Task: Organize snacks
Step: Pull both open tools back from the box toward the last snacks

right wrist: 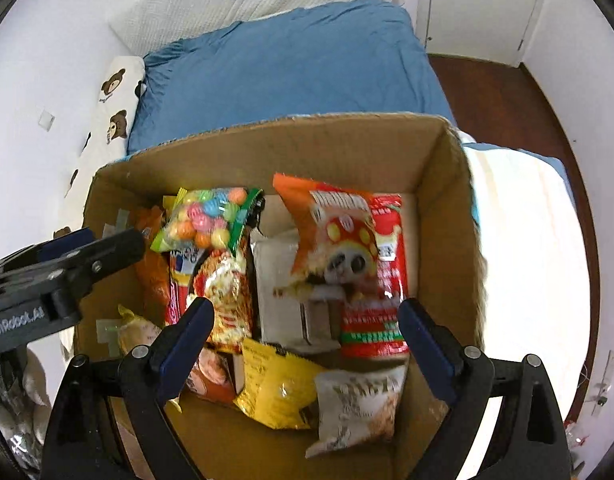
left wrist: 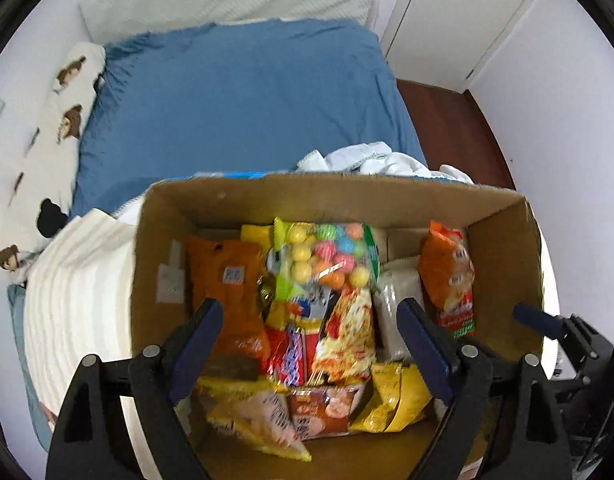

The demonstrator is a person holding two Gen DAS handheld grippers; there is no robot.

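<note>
Snack packets filled an open brown cardboard box (left wrist: 503, 240), which stood on a bed with a blue cover (left wrist: 243, 100). Both grippers pointed steeply down into the box.

Seen from the left wrist, the left gripper (left wrist: 311, 340) was released, its blue-padded jaws spread wide with nothing pressed between them. Below its gap lay a clear bag of coloured candy balls (left wrist: 327, 256), toward twelve o'clock in the box, with a plain orange packet (left wrist: 227, 292) at nine o'clock of that bag. A red-and-yellow noodle packet (left wrist: 347, 340) lay just under the candy bag, and a yellow foil packet (left wrist: 395, 400) lay toward five o'clock. The right gripper's blue fingertip showed at the three o'clock edge.

Seen from the right wrist, the right gripper (right wrist: 307, 336) was likewise released, jaws wide apart and gripping nothing. An orange-and-red packet printed with a panda figure (right wrist: 339, 236) lay between and beyond its fingers, over a white wrapped block (right wrist: 275, 292). A white crumpled snack bag (right wrist: 355, 408) lay at six o'clock, touching the yellow packet. A cream pillow printed with brown bears (right wrist: 115, 112) lay at ten o'clock beyond the box.
</note>
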